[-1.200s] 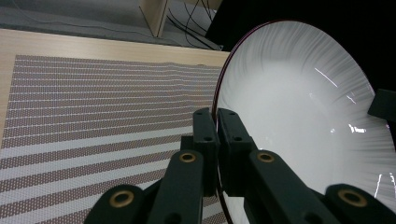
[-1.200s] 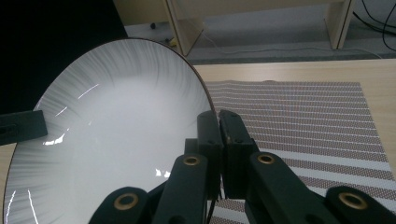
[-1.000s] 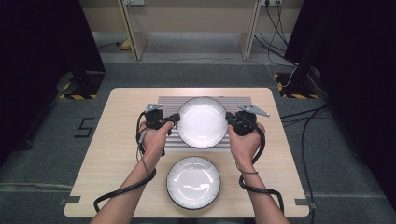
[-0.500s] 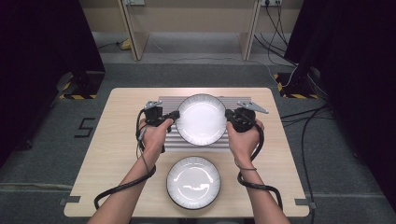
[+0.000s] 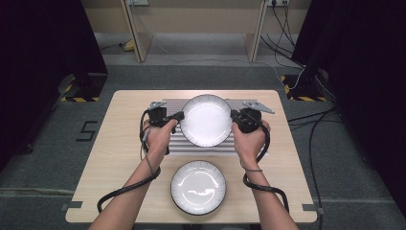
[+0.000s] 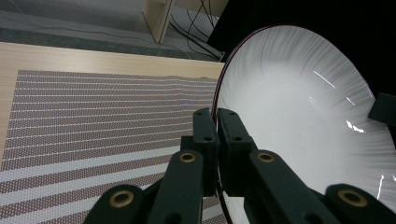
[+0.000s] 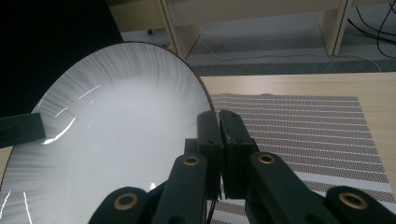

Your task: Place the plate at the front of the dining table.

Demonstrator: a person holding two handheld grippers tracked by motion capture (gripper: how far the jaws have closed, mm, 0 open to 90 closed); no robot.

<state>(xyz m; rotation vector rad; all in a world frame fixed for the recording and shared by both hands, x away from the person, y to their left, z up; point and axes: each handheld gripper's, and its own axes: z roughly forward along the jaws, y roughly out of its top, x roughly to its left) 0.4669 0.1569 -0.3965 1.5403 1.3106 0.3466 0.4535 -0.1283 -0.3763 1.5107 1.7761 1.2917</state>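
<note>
A white ribbed plate [image 5: 207, 120] with a dark rim is held above the striped mat [image 5: 163, 143] between both grippers. My left gripper [image 5: 179, 116] is shut on the plate's left rim, and in the left gripper view its jaws [image 6: 217, 121] pinch the rim of the plate [image 6: 299, 121]. My right gripper [image 5: 234, 117] is shut on the right rim; the right gripper view shows that gripper [image 7: 218, 123] clamping the edge of the plate [image 7: 116, 135]. A second white plate [image 5: 198, 186] lies flat on the wooden table [image 5: 110, 158] near the front edge.
The grey striped mat [image 6: 93, 130] covers the table's back middle. Cables [image 5: 119, 191] trail from both grippers over the table front. Wooden shelf legs [image 5: 136, 28] and floor cables [image 5: 287, 28] lie beyond the table; dark curtains stand at both sides.
The held plate and both grippers have moved slightly toward the far side of the mat. Both grips have stayed shut.
</note>
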